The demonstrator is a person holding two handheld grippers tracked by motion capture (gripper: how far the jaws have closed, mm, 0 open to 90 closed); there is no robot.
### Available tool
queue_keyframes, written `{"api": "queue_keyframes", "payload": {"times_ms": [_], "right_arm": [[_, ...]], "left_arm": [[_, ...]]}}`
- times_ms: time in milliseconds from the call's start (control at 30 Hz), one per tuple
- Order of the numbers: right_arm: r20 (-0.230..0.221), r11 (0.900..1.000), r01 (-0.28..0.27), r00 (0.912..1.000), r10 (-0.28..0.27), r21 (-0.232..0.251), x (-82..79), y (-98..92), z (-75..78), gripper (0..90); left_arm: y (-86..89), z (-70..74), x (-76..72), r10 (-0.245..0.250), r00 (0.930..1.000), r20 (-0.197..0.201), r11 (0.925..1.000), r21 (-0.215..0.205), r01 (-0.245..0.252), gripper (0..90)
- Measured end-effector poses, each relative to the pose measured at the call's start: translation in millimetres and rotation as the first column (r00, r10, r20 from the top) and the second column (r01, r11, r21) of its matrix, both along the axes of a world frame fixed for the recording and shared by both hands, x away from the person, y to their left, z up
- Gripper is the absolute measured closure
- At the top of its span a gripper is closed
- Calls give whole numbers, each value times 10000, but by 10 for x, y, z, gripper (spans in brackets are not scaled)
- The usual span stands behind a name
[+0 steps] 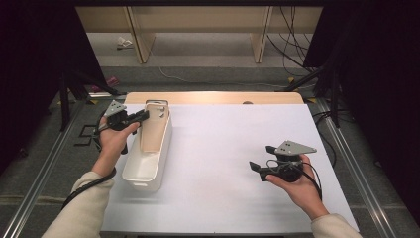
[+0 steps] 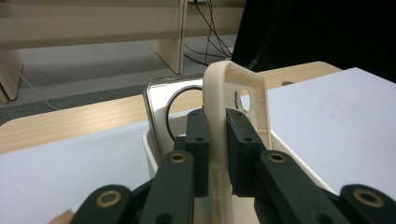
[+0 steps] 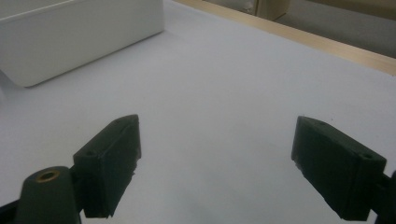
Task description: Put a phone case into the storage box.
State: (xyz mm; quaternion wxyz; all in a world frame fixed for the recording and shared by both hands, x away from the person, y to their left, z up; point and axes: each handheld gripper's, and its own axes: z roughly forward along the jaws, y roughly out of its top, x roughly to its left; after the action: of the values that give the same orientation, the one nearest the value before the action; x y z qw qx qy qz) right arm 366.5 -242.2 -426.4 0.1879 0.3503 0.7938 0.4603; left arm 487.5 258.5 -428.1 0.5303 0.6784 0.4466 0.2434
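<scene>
Over white bin, left tongs pinch smooth beige case.

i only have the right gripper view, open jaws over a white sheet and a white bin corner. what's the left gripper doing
Observer: The left gripper is shut on a beige phone case.
Operator: where's the case
Observer: It stands tilted inside the white bin, leaning toward the far end.
Operator: anything else in there
Observer: A silvery phone-shaped slab stands behind the case, with a dark ring on its face.
</scene>
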Motion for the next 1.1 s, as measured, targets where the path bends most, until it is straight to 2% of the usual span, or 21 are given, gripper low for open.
{"api": "queue_keyframes", "payload": {"times_ms": [367,1100], "right_arm": [[7,10000,-5,10000,5,-9,-3,-1,4,166],[28,10000,-5,10000,5,-15,-5,-2,8,164]], "left_arm": [[-14,-5,44,89,9999,-88,9993,369,-86,787],[-32,-26,103,243,9995,-188,9972,709,-229,770]]}}
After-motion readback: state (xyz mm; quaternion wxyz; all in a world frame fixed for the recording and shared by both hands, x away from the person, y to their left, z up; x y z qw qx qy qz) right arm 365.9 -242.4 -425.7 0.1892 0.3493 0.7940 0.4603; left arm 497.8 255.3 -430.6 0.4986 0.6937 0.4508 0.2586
